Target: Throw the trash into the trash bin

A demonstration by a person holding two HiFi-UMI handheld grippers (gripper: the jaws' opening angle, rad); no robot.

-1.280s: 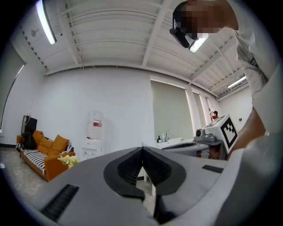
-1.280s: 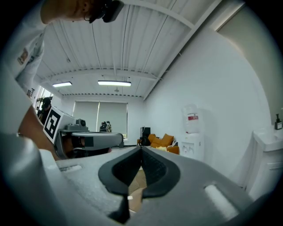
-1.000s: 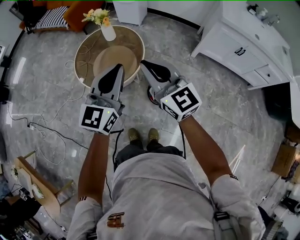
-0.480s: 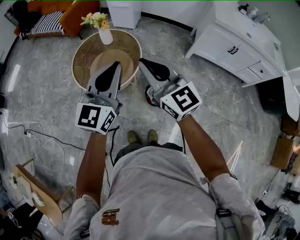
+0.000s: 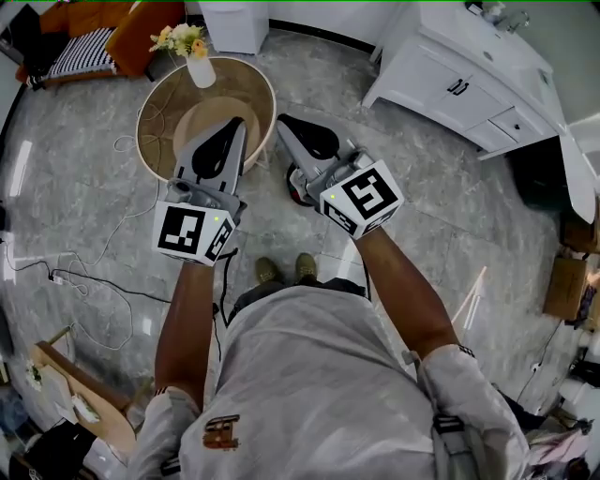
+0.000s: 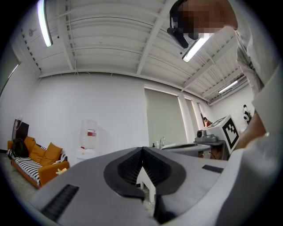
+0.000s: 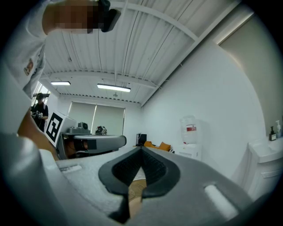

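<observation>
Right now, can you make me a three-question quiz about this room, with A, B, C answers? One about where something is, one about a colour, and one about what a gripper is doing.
1. Where does the vase of flowers stand?
A. on a shelf
B. on the round table
C. on a bed

2. What colour is the sofa?
A. orange
B. green
C. blue

3. How are the fingers of the right gripper?
A. wide apart
B. closed on a cup
C. together, with nothing between them

Answers:
1. B: the head view shows the vase at the far edge of the round tabletop.
2. A: the sofa in the corner is orange, with a striped cushion beside it.
3. C: in the right gripper view the fingers meet at the tip and only the room shows past them.
</observation>
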